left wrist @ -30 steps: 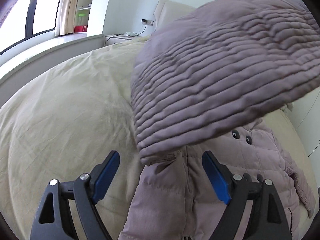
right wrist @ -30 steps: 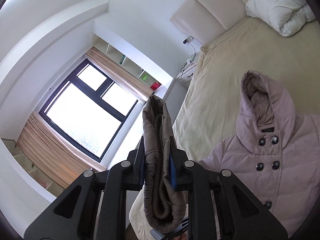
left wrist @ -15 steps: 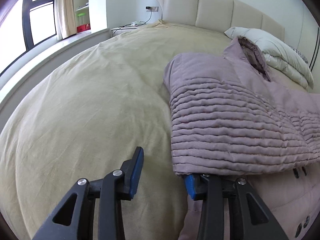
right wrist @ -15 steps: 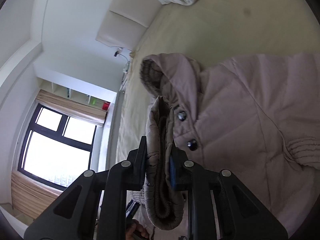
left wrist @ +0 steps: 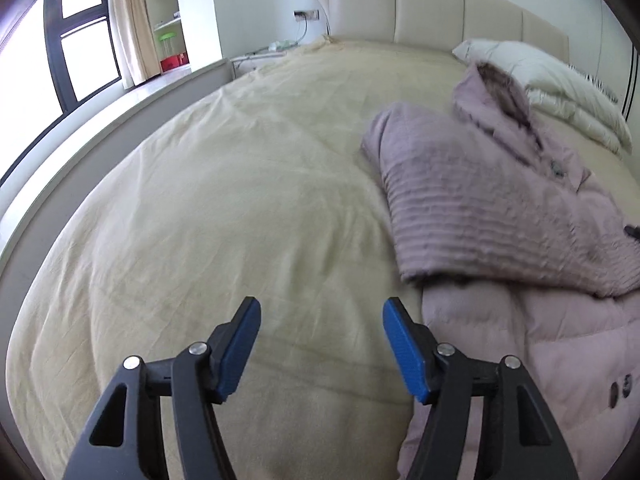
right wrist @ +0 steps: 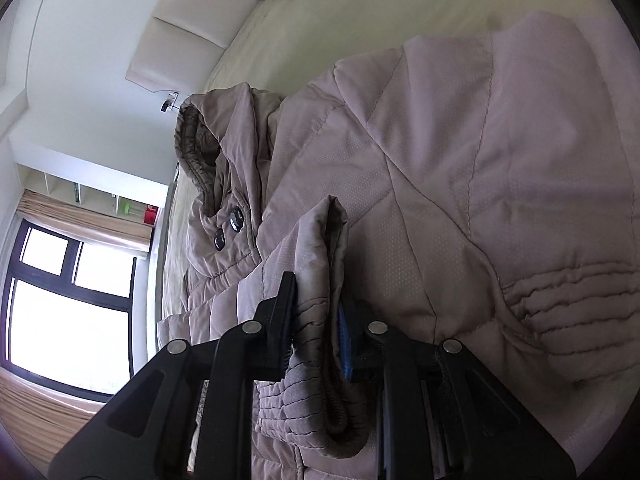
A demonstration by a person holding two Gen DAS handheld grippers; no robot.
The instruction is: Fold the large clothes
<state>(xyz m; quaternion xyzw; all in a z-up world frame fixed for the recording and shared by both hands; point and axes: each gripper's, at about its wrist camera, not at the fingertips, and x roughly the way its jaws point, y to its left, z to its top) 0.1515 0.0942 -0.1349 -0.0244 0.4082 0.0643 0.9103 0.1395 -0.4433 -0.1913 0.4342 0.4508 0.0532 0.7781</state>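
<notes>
A mauve quilted hooded coat point(left wrist: 516, 216) lies on the beige bed point(left wrist: 224, 208), its left sleeve point(left wrist: 460, 196) folded across the chest. My left gripper point(left wrist: 320, 344) is open and empty, hovering over the bedspread just left of the coat's side. In the right wrist view my right gripper point(right wrist: 316, 328) is shut on the ribbed cuff point(right wrist: 324, 320) of that sleeve, low over the coat's body point(right wrist: 460, 184). The hood point(right wrist: 212, 148) and dark buttons point(right wrist: 228, 228) show beyond it.
A padded headboard point(left wrist: 432, 16) and white pillows point(left wrist: 552, 84) stand at the far end. A window point(left wrist: 76, 48), a curtain and shelves run along the left wall, with a low ledge beside the bed.
My right gripper carried the sleeve cuff down from the air across the coat's front. My left gripper drew back to the left, away from the coat, and opened wider.
</notes>
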